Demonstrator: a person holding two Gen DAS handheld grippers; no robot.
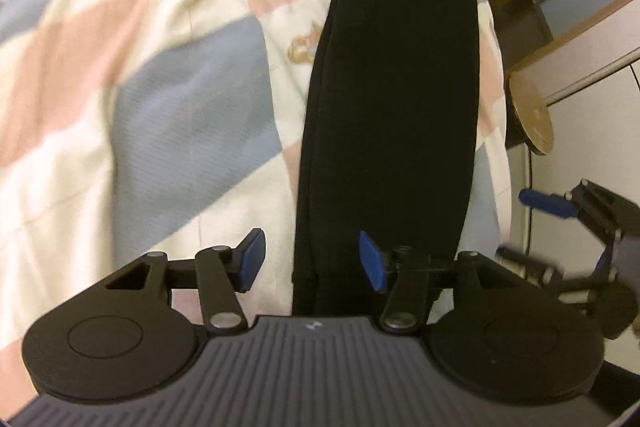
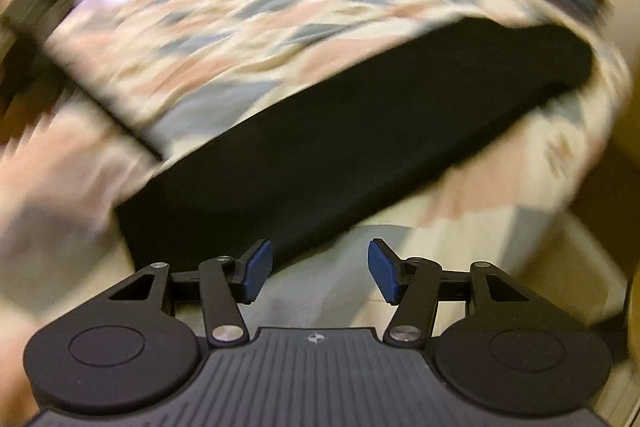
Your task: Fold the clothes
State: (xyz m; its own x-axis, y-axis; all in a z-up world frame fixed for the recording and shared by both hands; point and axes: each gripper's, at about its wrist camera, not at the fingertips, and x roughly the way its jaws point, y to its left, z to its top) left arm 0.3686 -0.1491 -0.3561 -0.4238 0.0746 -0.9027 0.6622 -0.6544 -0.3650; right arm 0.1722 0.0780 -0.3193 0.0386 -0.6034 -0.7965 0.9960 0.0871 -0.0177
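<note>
Directly ahead of both wide-spread hand-held grippers [image 1: 312,261] [image 2: 320,271] lies the folded black garment [image 1: 392,107].

A folded garment [image 1: 392,99] lies lengthwise on the bedspread [image 1: 160,87], near its right edge.

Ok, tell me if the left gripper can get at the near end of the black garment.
Probably yes. The left gripper is open right at the black garment, whose near end lies flat on the bedspread with nothing over it.
</note>
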